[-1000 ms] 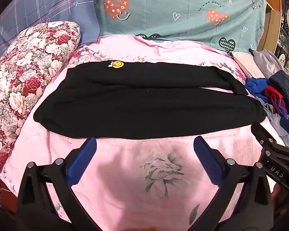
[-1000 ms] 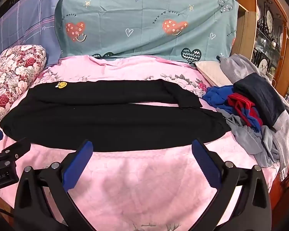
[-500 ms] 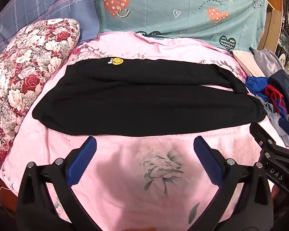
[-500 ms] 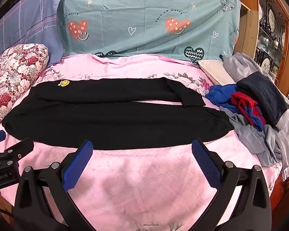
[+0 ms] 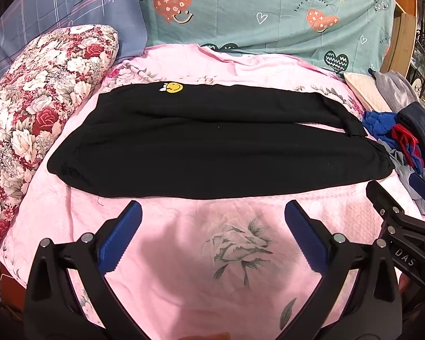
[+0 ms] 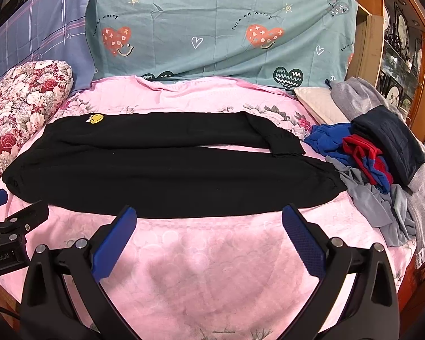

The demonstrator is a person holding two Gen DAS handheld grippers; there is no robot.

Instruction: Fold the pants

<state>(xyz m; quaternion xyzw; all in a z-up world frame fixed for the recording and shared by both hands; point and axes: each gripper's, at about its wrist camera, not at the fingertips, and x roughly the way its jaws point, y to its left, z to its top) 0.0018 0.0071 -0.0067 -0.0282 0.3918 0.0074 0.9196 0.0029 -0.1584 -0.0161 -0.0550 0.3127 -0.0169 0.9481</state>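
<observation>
Since a second ago both cameras have pulled back and up a little, so the black pants [image 5: 212,147] sit slightly lower in each view but lie as they did, spread lengthwise across the pink bedsheet [image 5: 189,269], one leg folded over the other, the yellow smiley patch [image 5: 174,87] at the far edge. Beyond them hangs the teal heart-print sheet [image 6: 212,28]; the floral pillow [image 5: 36,119] lies left, the pile of clothes [image 6: 382,164] right. Left gripper [image 5: 212,226] and right gripper [image 6: 209,226] both hover just short of the pants' near edge, jaws spread wide, holding and touching nothing. Only the right view shows the wooden cabinet [image 6: 402,56] clearly; only the left shows the printed grey flower [image 5: 238,249].
</observation>
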